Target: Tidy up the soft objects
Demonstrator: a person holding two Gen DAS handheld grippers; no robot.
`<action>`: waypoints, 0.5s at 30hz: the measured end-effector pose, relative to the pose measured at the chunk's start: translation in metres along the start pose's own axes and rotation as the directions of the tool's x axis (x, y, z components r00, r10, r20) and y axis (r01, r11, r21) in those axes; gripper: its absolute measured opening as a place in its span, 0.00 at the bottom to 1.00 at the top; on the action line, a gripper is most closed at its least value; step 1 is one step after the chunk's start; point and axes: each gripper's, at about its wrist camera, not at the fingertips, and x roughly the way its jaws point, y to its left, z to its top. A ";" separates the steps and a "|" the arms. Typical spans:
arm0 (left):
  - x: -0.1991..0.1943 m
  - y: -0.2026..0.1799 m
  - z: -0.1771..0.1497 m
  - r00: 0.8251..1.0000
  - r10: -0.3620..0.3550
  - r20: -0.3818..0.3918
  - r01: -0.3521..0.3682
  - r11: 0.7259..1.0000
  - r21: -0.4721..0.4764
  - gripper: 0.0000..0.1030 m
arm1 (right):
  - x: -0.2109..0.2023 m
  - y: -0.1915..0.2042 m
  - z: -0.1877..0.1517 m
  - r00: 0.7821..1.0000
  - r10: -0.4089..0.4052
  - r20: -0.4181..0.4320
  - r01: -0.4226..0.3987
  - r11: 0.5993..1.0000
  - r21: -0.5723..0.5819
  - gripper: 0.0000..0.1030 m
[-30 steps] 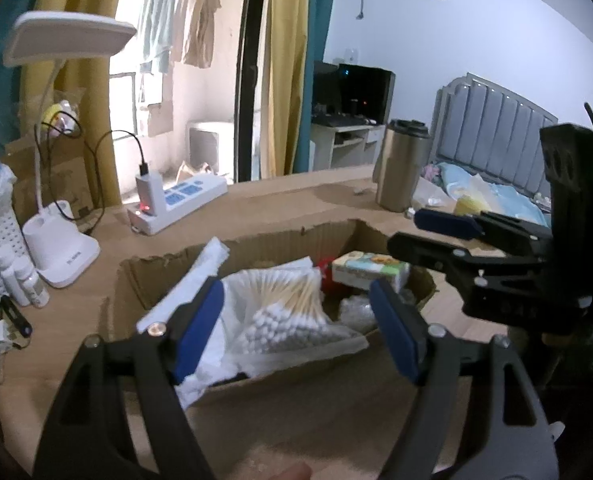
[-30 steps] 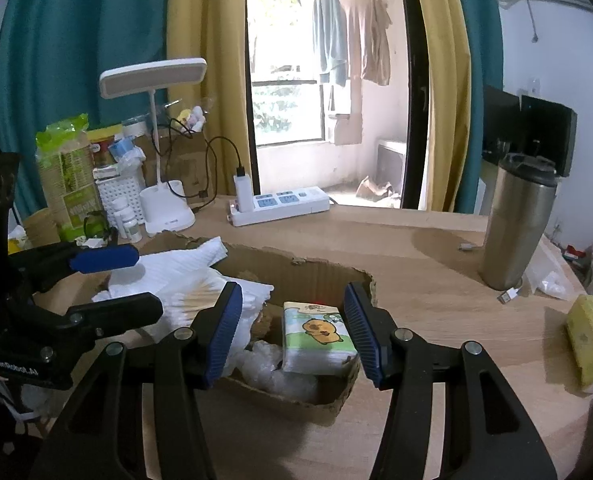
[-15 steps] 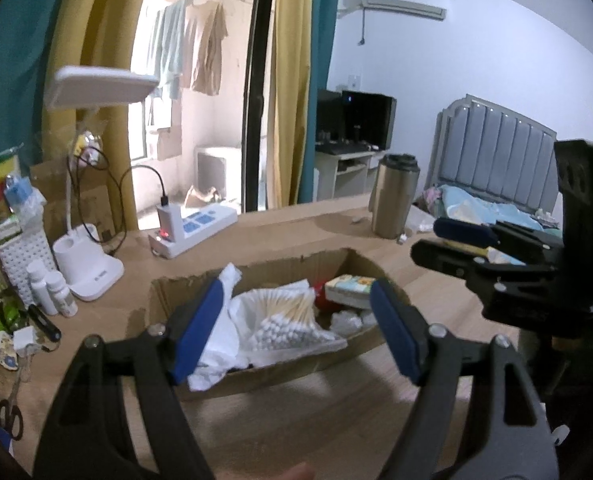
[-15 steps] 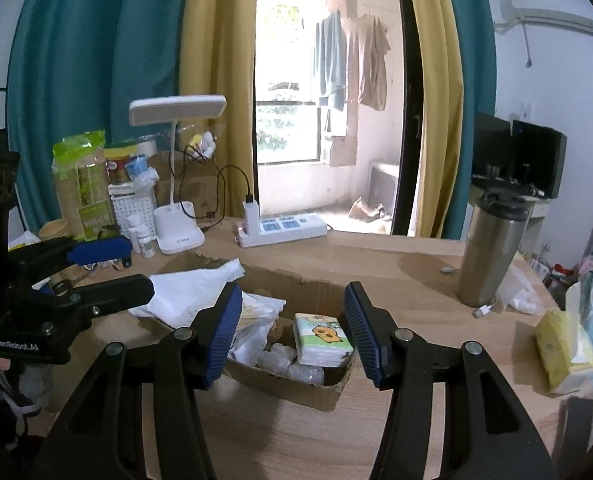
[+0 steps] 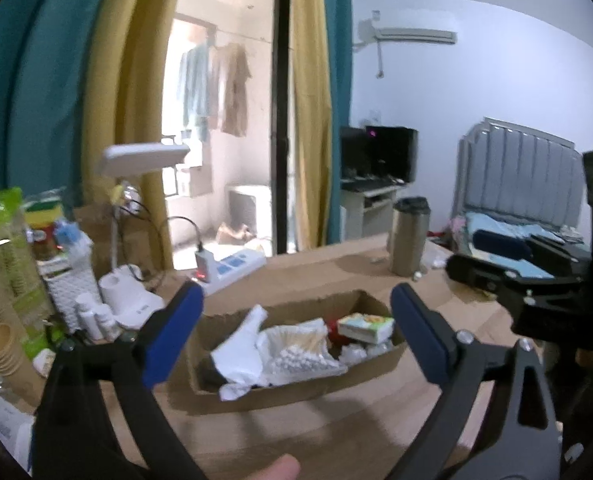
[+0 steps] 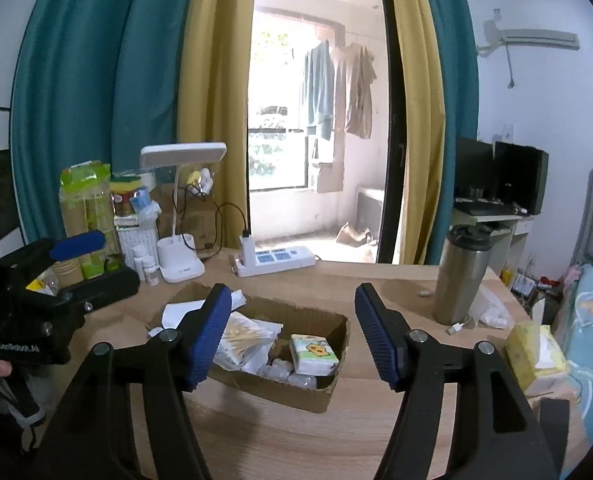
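Note:
A shallow cardboard box sits on the wooden table. It holds a bag of cotton swabs, a white folded cloth, a small tissue pack with a cartoon print and clear plastic bags. My left gripper is open and empty, held back above the box. My right gripper is open and empty, also above and behind the box. Each gripper shows in the other's view.
A steel tumbler stands right of the box. A yellow tissue pack lies at the table's right edge. A power strip, a white desk lamp, small bottles and paper cups stand at the back left.
Both grippers have pulled back and up from the box, which looks smaller and farther. Both stay open and empty.

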 end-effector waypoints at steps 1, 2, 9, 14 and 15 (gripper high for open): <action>-0.004 0.000 0.001 1.000 0.017 0.005 -0.017 1.000 -0.005 0.94 | -0.003 0.000 0.002 1.000 -0.003 0.005 0.003 1.000 0.000 0.66; -0.006 0.000 0.003 1.000 0.030 0.009 -0.029 1.000 -0.009 0.94 | -0.006 0.000 0.003 1.000 -0.005 0.009 0.005 1.000 0.001 0.66; -0.021 0.009 0.009 0.986 0.156 0.053 -0.153 0.987 -0.054 0.94 | -0.025 0.001 0.009 0.999 -0.026 0.040 0.026 1.000 -0.001 0.66; -0.028 0.005 0.008 0.973 0.218 0.072 -0.216 0.976 -0.044 0.94 | -0.026 0.001 0.009 0.999 -0.034 0.040 0.034 0.999 0.007 0.67; -0.030 0.005 0.007 0.974 0.212 0.079 -0.209 0.977 -0.053 0.94 | -0.026 0.002 0.009 0.999 -0.036 0.040 0.036 0.999 0.005 0.67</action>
